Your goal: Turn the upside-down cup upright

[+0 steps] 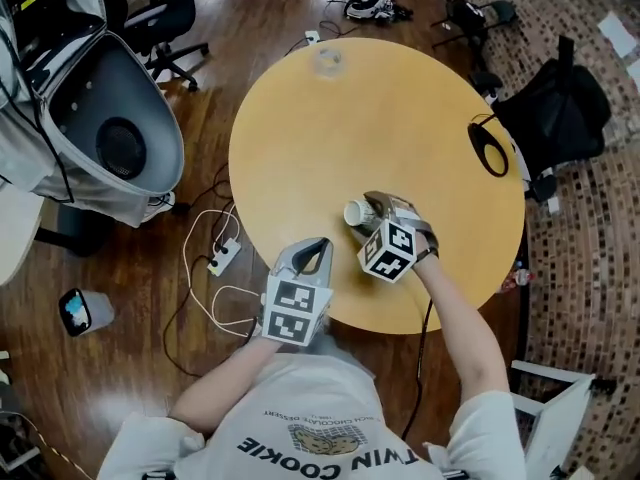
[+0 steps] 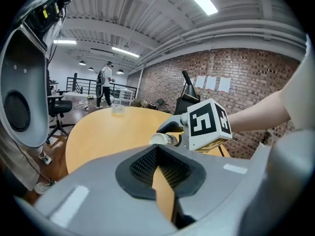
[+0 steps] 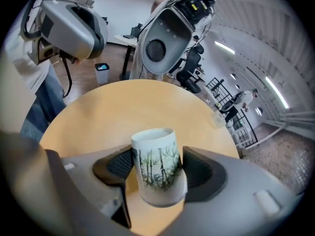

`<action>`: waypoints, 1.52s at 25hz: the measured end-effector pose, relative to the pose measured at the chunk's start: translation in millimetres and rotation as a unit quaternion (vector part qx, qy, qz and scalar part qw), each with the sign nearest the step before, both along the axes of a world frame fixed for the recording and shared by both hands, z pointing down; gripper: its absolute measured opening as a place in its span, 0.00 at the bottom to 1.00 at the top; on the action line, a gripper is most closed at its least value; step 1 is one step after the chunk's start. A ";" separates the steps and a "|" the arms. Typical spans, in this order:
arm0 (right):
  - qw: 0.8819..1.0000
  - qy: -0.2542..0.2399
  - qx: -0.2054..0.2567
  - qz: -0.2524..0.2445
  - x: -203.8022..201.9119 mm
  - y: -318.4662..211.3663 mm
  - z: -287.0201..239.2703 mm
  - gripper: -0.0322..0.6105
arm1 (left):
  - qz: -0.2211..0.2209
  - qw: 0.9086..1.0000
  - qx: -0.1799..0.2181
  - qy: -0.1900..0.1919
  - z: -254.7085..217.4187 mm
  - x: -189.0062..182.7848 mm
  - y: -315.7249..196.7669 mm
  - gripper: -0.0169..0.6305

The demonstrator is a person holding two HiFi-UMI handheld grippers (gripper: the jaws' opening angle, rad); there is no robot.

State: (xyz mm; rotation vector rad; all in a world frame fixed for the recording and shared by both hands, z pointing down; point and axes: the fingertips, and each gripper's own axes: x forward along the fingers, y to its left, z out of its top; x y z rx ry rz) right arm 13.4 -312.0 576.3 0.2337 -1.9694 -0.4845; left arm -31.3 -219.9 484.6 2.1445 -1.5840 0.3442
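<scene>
A white cup (image 1: 357,213) printed with green bamboo hangs over the round yellow table (image 1: 380,108), tipped on its side with its mouth toward the left. My right gripper (image 1: 368,211) is shut on it. In the right gripper view the cup (image 3: 157,163) sits between the two black pads (image 3: 119,164), rim pointing away. My left gripper (image 1: 320,246) hovers at the table's near edge, left of the cup and apart from it. Its jaws are shut with nothing between them. In the left gripper view the cup (image 2: 165,139) shows ahead, just past the left gripper (image 2: 157,154).
A clear glass (image 1: 327,60) stands at the table's far edge. A black loop (image 1: 488,148) lies at the right rim. A large grey pod (image 1: 110,128) stands left of the table and a black bag (image 1: 555,108) to the right. Cables and a power strip (image 1: 225,256) lie on the floor.
</scene>
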 end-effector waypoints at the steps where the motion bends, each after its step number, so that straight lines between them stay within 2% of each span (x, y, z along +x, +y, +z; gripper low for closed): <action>1: 1.000 -0.010 -0.006 0.015 5.9 4.3 -2.3 0.53 | 0.007 1.000 0.001 0.001 -0.7 3.9 1.0 0.03; 5: 0.991 -0.071 -0.033 0.104 31.2 16.3 -15.8 0.53 | 0.042 0.999 0.007 0.010 -3.2 22.4 2.5 0.03; 7: 0.979 -0.124 -0.051 0.153 41.5 18.6 -21.2 0.53 | 0.053 0.999 0.005 0.009 -4.6 32.0 1.8 0.03; 8: 0.969 -0.156 -0.062 0.181 46.0 20.2 -22.9 0.53 | 0.058 0.998 0.004 0.007 -4.1 36.5 2.2 0.03; 12: 0.912 -0.278 -0.084 0.289 64.2 28.2 -24.2 0.53 | 0.087 0.996 -0.001 0.001 -1.5 51.8 5.4 0.03; 16: 0.869 -0.342 -0.070 0.351 81.3 34.8 -17.1 0.53 | 0.105 0.994 -0.003 -0.008 1.1 60.8 7.4 0.03; 20: 0.809 -0.416 -0.057 0.411 96.8 38.7 -14.2 0.53 | 0.118 0.993 -0.006 -0.014 2.3 68.9 8.2 0.03; 21: 0.799 -0.422 -0.057 0.424 100.3 40.5 -9.9 0.53 | 0.121 0.993 -0.008 -0.015 2.7 70.7 8.5 0.03; 23: 0.790 -0.421 -0.062 0.441 104.5 45.5 0.5 0.53 | 0.124 0.992 -0.011 -0.017 4.0 73.0 9.4 0.03; 28: 0.789 -0.404 -0.073 0.457 105.7 56.2 16.4 0.54 | 0.130 0.991 -0.014 -0.020 5.4 72.6 11.6 0.03; 32: 0.780 -0.405 -0.074 0.471 109.0 61.0 16.9 0.54 | 0.135 0.991 -0.015 -0.019 5.8 70.6 12.4 0.03; 36: 0.776 -0.408 -0.053 0.478 111.2 70.0 1.0 0.54 | 0.148 0.989 -0.013 -0.011 3.4 70.4 18.0 0.03; 38: 0.770 -0.414 -0.039 0.483 111.7 76.3 -12.7 0.54 | 0.154 0.988 -0.011 -0.007 1.6 68.5 22.8 0.03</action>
